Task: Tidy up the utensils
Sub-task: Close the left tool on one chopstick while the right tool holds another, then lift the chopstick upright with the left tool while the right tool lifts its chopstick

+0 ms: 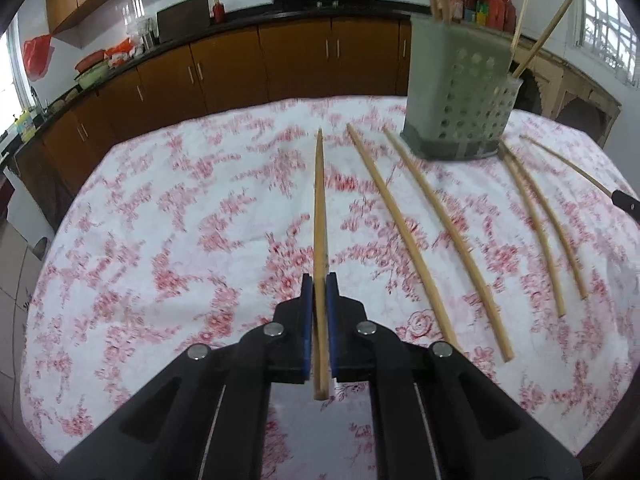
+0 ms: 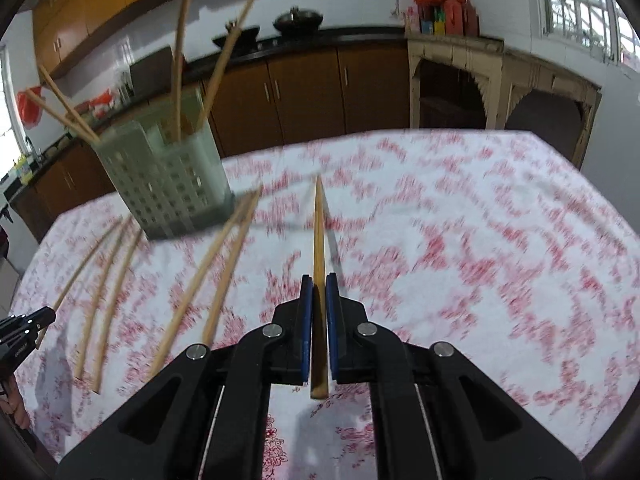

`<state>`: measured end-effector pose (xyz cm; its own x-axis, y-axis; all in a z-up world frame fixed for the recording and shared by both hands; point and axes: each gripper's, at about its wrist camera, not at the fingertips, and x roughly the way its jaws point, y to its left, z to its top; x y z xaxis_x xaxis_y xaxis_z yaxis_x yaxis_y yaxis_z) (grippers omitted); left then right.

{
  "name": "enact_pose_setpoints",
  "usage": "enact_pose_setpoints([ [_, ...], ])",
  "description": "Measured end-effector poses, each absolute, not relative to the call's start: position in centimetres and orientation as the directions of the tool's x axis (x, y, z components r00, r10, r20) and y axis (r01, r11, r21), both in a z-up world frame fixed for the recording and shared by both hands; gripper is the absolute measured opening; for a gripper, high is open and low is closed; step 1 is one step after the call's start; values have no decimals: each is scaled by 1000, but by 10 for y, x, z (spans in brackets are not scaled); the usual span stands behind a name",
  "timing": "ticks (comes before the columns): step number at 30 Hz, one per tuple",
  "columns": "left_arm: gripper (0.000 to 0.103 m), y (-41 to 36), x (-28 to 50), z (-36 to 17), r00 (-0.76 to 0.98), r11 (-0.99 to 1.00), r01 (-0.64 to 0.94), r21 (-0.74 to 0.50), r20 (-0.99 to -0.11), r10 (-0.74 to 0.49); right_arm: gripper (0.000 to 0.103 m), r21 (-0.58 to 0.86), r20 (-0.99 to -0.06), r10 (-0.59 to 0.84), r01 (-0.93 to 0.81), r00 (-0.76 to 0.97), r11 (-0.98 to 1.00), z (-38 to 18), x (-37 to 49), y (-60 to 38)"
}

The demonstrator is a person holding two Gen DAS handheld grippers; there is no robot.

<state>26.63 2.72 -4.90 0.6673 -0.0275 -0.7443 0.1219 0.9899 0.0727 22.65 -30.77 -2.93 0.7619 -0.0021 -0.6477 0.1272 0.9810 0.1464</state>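
My left gripper (image 1: 319, 280) is shut on a wooden chopstick (image 1: 319, 200) that points away over the floral tablecloth. Right of it lie several loose chopsticks (image 1: 400, 232). The grey-green perforated utensil holder (image 1: 456, 100) stands at the back right with chopsticks sticking out of it. In the right wrist view my right gripper (image 2: 319, 280) is shut on another chopstick (image 2: 319, 232), lifted above the cloth. The holder (image 2: 168, 176) is to its upper left, with several loose chopsticks (image 2: 224, 264) on the cloth in front of it. The left gripper's black tip (image 2: 28, 328) shows at the left edge.
The table with the red-and-white floral cloth (image 1: 180, 220) fills the foreground. Brown kitchen cabinets (image 1: 240, 68) and a dark counter with woks run behind it. A pale arched stand (image 2: 500, 88) sits at the back right under a window. The right gripper's tip (image 1: 628, 200) shows at the right edge.
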Motion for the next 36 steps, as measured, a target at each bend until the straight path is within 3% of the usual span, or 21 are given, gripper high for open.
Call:
enact_pose_setpoints([
  [16, 8, 30, 236, 73, 867, 985, 171, 27, -478, -137, 7, 126, -418, -2, 60, 909, 990, 67, 207, -305],
  [36, 8, 37, 247, 64, 843, 989, 146, 9, -524, -119, 7, 142, -397, 22, 38, 917, 989, 73, 207, -298],
])
